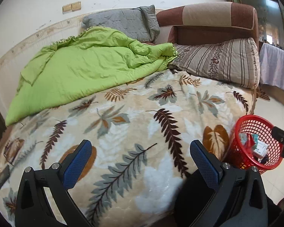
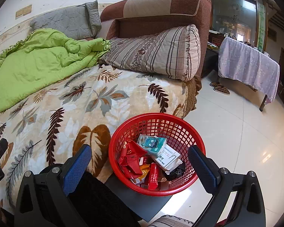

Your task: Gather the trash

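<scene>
Right wrist view puts the red basket (image 2: 157, 154) right ahead of us, standing upright on the pale tiled floor (image 2: 246, 141) with its round mouth facing up, just beside the edge of the bed. Trash lies piled inside it: red wrappers (image 2: 131, 158), a teal tissue pack (image 2: 153, 144), a white box (image 2: 169, 158) whose long axis runs from the far left of the basket toward the near right, and a small red box (image 2: 153, 176) lying lengthwise toward us. Our right gripper (image 2: 140, 168) hovers over the basket with its fingers spread wide and nothing between them; one blue pad (image 2: 76, 168) sits above the bed's edge, the other at the basket's right rim.

From the left wrist view, our left gripper (image 1: 140, 163) also has its fingers released and empty, held above the leaf-patterned blanket (image 1: 123, 124). The basket shows at the far right, off the bed's corner. The blanket's near half lies bare; a green quilt (image 1: 81, 68) covers the far left, and a striped pillow (image 1: 221, 62) lies along the brown sofa arm (image 1: 214, 19). To the right of the basket, open floor stretches toward a cloth-covered counter (image 2: 248, 66) with slippers (image 2: 219, 89) near it.
</scene>
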A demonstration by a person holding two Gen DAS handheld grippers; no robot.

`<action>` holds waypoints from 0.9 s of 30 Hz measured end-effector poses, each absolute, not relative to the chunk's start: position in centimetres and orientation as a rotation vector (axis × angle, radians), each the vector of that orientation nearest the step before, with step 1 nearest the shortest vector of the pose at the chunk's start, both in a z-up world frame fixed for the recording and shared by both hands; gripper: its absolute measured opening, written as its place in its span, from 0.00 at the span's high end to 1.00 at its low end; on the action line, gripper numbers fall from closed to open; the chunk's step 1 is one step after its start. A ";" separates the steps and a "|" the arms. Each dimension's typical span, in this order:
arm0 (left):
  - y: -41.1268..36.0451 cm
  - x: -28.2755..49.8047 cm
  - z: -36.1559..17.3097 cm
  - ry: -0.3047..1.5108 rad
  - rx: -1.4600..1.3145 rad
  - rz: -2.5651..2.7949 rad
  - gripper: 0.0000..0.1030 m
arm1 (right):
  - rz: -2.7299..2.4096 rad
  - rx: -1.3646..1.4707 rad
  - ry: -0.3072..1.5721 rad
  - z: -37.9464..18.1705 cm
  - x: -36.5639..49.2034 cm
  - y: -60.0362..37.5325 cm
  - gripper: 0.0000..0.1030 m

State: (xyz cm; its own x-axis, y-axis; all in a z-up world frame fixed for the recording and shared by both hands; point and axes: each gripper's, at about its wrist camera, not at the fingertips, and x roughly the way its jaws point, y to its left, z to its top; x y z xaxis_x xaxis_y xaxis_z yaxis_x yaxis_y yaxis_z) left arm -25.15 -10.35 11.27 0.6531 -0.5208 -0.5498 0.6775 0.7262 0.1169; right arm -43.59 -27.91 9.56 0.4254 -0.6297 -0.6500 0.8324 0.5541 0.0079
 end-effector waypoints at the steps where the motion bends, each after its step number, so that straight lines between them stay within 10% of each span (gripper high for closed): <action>1: -10.3 -25.1 11.2 0.515 0.326 -0.694 0.00 | -0.936 0.353 0.647 9.6 -43.5 -28.0 0.00; 27: -10.2 -24.9 10.7 0.534 0.305 -0.701 0.00 | -0.908 0.319 0.672 9.2 -42.6 -27.6 0.00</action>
State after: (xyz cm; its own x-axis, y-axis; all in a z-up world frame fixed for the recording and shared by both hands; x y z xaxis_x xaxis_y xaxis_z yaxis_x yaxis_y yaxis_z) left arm -24.85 -10.18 10.74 0.6389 -0.5284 -0.5591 0.6796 0.7282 0.0885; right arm -42.62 -27.63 9.20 0.4320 -0.6180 -0.6568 0.8090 0.5875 -0.0207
